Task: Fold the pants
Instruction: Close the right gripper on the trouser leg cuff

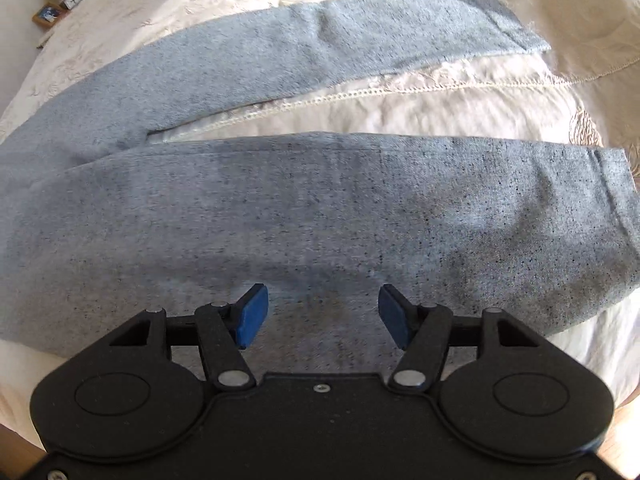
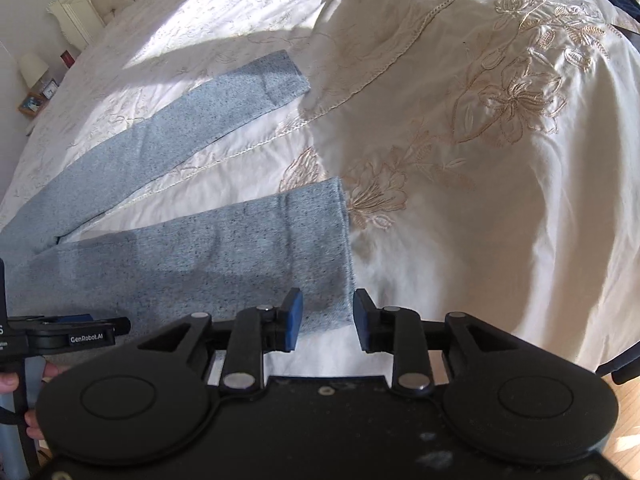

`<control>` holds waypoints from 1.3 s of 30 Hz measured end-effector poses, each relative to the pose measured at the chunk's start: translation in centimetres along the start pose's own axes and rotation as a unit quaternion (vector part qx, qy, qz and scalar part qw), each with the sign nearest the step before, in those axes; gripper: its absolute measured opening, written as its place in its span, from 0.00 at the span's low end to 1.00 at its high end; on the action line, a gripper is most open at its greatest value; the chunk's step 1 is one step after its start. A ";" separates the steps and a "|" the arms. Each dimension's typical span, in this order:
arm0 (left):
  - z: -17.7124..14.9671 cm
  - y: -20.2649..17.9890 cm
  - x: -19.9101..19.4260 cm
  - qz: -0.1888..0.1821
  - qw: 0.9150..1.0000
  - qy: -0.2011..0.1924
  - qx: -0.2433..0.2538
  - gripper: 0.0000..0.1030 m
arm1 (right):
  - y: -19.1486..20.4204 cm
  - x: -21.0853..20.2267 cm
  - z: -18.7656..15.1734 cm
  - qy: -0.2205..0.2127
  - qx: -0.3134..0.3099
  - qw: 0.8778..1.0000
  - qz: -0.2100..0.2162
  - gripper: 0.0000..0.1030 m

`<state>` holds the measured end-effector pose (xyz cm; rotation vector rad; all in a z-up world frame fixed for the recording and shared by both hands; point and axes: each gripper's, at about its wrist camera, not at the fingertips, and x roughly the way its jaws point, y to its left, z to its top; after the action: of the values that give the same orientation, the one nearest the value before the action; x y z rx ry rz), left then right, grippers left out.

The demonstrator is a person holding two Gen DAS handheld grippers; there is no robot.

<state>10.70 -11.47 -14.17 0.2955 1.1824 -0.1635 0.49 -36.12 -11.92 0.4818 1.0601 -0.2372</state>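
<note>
A cream embroidered bedspread (image 2: pixel 500 184) covered the bed, and the grey-blue pants (image 1: pixel 280 208) lay flat on it, legs spread apart. The left gripper (image 1: pixel 323 316) hovered wide open above the near leg; the right gripper (image 2: pixel 328 320) gaped, holding nothing, at that leg's hem (image 2: pixel 344 232).

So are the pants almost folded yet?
Not yet. The pants are only laid out flat on the bed cover, legs spread apart, with no fold made. Both claws are open and holding nothing: the left claw is over the near leg, the right claw by its hem. All the folding is left.
</note>
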 end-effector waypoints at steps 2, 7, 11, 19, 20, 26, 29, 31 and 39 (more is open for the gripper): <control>-1.1 1.1 -1.2 0.012 1.000 -0.008 -0.008 0.64 | 0.2 1.1 -1.0 0.013 0.014 1.000 0.010 0.31; -3.5 4.2 -2.5 0.047 0.999 -0.009 -0.026 0.64 | 0.3 3.2 -3.0 0.038 0.045 0.998 0.027 0.32; -5.0 5.8 -3.0 0.066 0.997 0.008 -0.050 0.64 | 0.2 4.7 -3.5 0.044 0.075 0.996 0.031 0.32; -5.2 6.1 -3.4 0.067 0.996 0.004 -0.062 0.64 | -0.9 6.7 0.6 0.005 0.143 0.989 -0.018 0.34; -5.0 5.9 -3.5 0.065 0.996 0.002 -0.061 0.64 | -1.1 6.6 1.0 0.002 0.152 0.988 -0.023 0.34; -4.5 5.4 -3.8 0.051 0.997 -0.007 -0.063 0.64 | -1.5 3.8 0.0 0.000 0.150 0.989 -0.002 0.35; -4.4 5.4 -4.0 0.050 0.997 -0.010 -0.064 0.64 | -0.8 3.0 -1.8 0.010 0.145 0.989 0.013 0.35; -4.4 5.5 -4.2 0.052 0.996 -0.011 -0.065 0.64 | -0.3 3.0 -3.0 0.018 0.144 0.989 0.025 0.35; -4.4 7.0 -5.1 0.068 0.994 -0.018 -0.082 0.64 | 0.6 6.2 -2.7 0.020 0.192 0.981 0.032 0.37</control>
<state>6.87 -3.55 -10.00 0.2256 1.1291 0.0468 1.61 -34.06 -18.28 0.8697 1.0389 -0.3793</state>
